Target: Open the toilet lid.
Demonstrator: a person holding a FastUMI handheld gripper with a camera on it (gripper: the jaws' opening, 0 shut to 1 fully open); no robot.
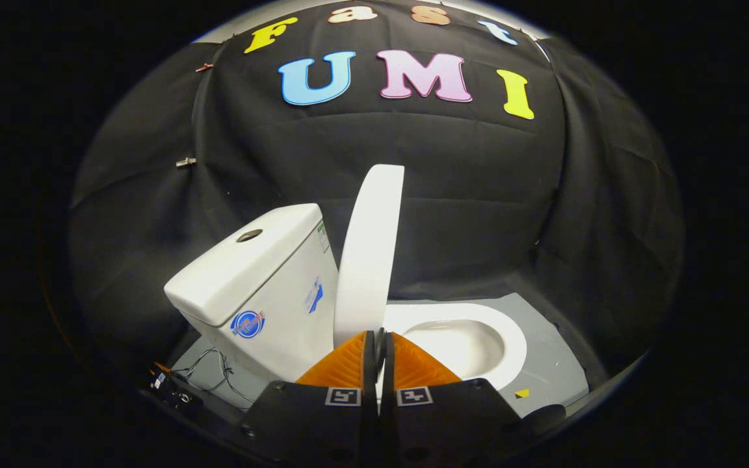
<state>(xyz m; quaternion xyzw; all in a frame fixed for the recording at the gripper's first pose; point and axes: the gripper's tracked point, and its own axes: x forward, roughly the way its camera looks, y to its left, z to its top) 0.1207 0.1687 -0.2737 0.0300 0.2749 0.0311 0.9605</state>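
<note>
The toilet lid (369,253) stands raised nearly upright at centre frame, just right of the cistern (257,286), which fills the lower-left middle with a flush button (249,235) on its top. Right of the lid, the open bowl (462,344) sits on a floor panel (550,364). At bottom centre, the hand-held gripper (379,348) has its fingers pressed together just before the lid's lower edge; loose wires (209,370) lie lower left of the cistern.
</note>
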